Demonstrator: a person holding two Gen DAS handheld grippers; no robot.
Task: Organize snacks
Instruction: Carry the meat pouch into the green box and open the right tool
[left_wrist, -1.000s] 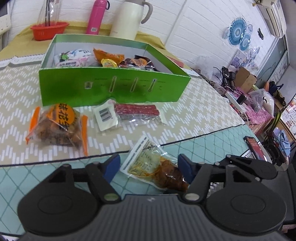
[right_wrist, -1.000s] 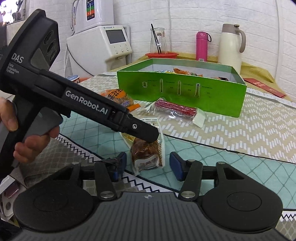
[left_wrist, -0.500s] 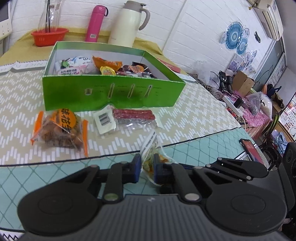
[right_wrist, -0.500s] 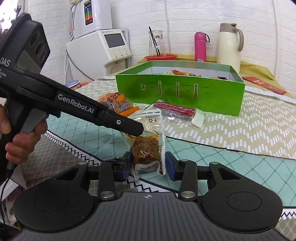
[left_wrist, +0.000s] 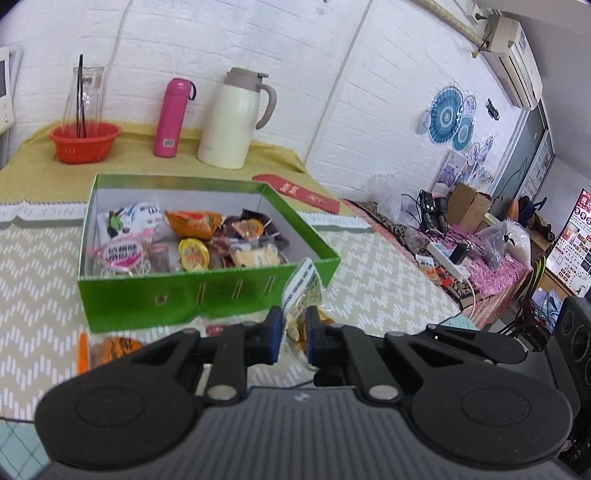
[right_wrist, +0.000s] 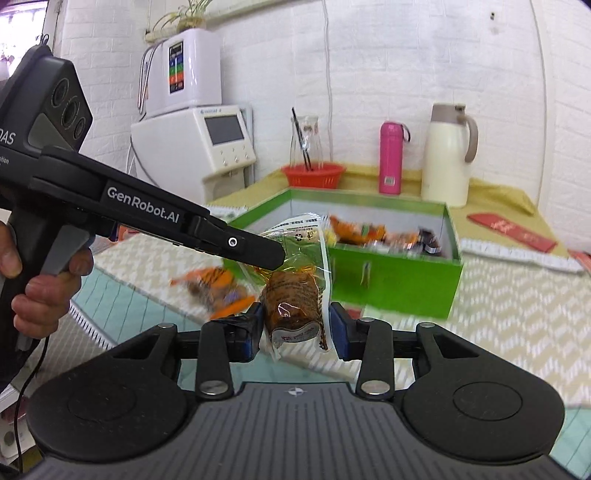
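Green box (left_wrist: 177, 295), pink bottle (left_wrist: 173, 118), chevron-patterned cloth (left_wrist: 376, 266).

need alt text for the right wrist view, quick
A clear snack packet is held between the right tool and the left tool, lifted in front of an open green box of snacks. A pink bottle and cream jug stand behind.

Left wrist view looks down close over the green box (left_wrist: 207, 295) at 12 o'clock; right wrist view faces it lower, sharing box (right_wrist: 388, 280) and white jug (right_wrist: 447, 155).
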